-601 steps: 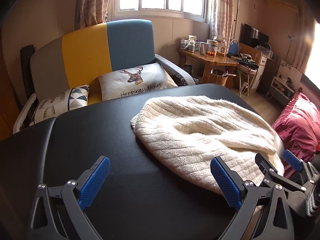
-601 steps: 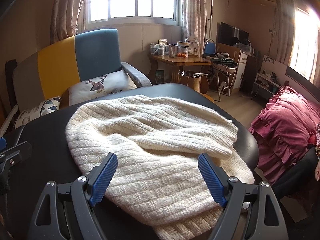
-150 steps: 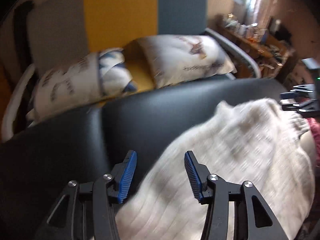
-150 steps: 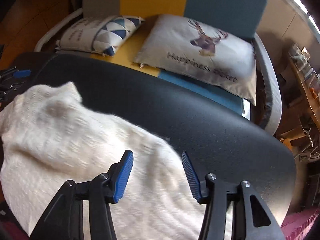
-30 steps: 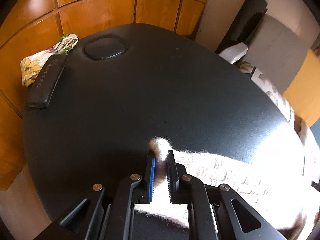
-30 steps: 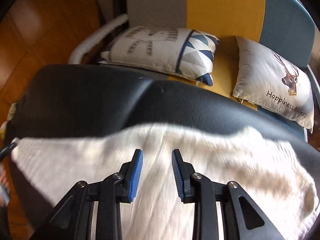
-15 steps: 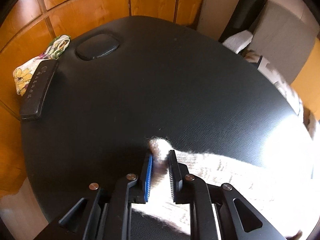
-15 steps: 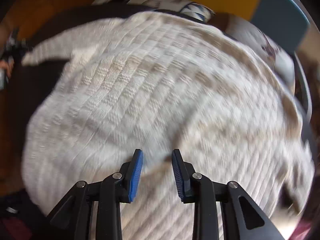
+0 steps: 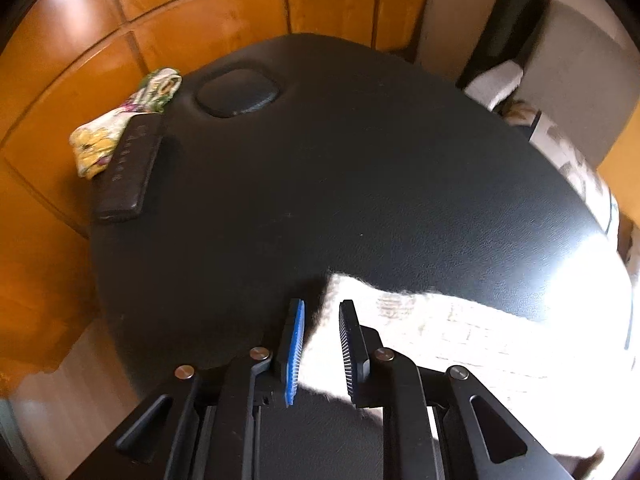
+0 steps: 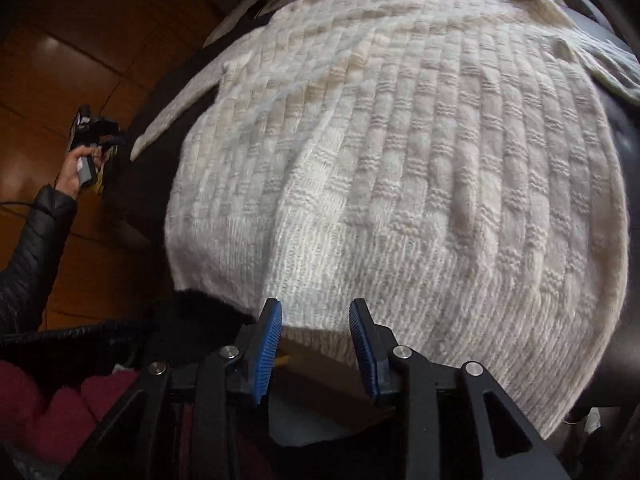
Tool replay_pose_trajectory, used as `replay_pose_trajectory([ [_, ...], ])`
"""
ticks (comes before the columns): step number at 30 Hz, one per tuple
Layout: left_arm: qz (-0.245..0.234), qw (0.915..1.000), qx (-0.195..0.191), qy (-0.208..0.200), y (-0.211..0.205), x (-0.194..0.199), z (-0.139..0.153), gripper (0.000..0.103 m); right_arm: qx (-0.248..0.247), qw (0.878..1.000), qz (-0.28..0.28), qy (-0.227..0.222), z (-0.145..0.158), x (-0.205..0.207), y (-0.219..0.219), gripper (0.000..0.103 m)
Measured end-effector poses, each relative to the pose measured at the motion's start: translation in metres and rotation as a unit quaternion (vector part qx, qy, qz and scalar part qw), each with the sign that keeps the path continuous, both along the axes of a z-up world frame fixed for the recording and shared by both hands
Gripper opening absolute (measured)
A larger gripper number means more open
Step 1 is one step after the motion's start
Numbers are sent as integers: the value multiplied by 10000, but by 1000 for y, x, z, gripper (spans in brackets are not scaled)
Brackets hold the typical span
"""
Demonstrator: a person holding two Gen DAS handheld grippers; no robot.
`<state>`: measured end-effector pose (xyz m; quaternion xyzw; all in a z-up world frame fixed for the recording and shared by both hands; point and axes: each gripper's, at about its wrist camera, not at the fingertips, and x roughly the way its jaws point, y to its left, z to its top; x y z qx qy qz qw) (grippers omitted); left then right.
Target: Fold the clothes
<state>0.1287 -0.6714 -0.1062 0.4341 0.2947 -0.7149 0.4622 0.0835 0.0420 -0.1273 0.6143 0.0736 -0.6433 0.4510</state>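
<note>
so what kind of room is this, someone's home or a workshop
Most likely a home, probably a living room: a cream knitted sweater lies spread on a black padded table, with wooden wall panels and sofa cushions beside it.

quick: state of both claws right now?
Left claw: open, jaws just opened, sleeve loose between them.
Right claw: open, jaws just opening wider, hem between them, not pinched.

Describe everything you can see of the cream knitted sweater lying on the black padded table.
The cream knitted sweater is thick and fuzzy, with ribbed columns, basket-weave blocks and a ribbed hem. It lies spread flat, slightly rumpled, over the black padded table, one sleeve stretched out sideways. The sleeve's cuff lies between the left gripper's parted jaws; the right gripper stands open over the hem.
</note>
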Motion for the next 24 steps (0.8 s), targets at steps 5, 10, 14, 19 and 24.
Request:
replay_pose_trajectory([
  [5, -885, 9937, -94, 678, 69, -29, 28, 21, -83, 9993, -284, 221, -1, 6, -26, 35],
  [10, -2334, 9699, -151, 684, 164, -92, 30, 24, 516, 9917, -15, 1181, -10, 22, -45, 17],
  [14, -3065, 9504, -192, 483, 220, -141, 15, 24, 948, 9784, 547, 1754, -11, 38, -53, 5],
  [19, -3393, 9405, -203, -21, 249, -186, -12, 24, 811, 9781, 924, 1681, 20, 55, -36, 4],
  [24, -3265, 9446, -269, -181, 237, -202, -33, 36, 1344, 9793, 1017, 1120, -26, 50, -29, 4],
])
